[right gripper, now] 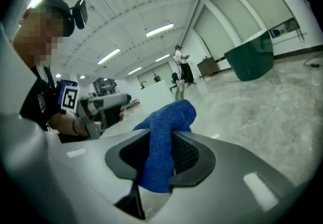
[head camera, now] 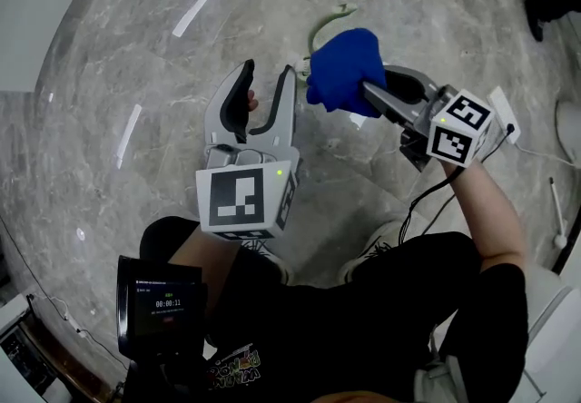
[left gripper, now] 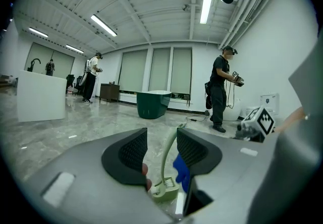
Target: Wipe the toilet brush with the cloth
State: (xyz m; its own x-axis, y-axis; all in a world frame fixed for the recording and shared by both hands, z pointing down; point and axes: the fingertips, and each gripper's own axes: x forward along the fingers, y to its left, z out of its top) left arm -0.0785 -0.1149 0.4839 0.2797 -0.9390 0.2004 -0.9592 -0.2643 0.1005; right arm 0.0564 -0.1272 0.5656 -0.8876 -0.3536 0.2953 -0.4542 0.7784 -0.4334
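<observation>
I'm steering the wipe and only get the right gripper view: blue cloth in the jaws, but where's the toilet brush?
Observer: Head view shows the pale green toilet brush just past the blue cloth, partly hidden behind it.
Operator: Is it held?
Observer: No grip visible: the left gripper has its jaws apart, the handle showing in the gap.
Operator: Where's its head?
Observer: Left gripper view: the white bristles sit at its low end, beside the cloth.

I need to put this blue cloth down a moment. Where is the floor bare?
Bare: the grey marble floor left of the left gripper, up to the white block, and beyond the pale green toilet brush. Crowded: between that brush, the blue cloth in the right gripper and the person's shoes; white cable at right.
</observation>
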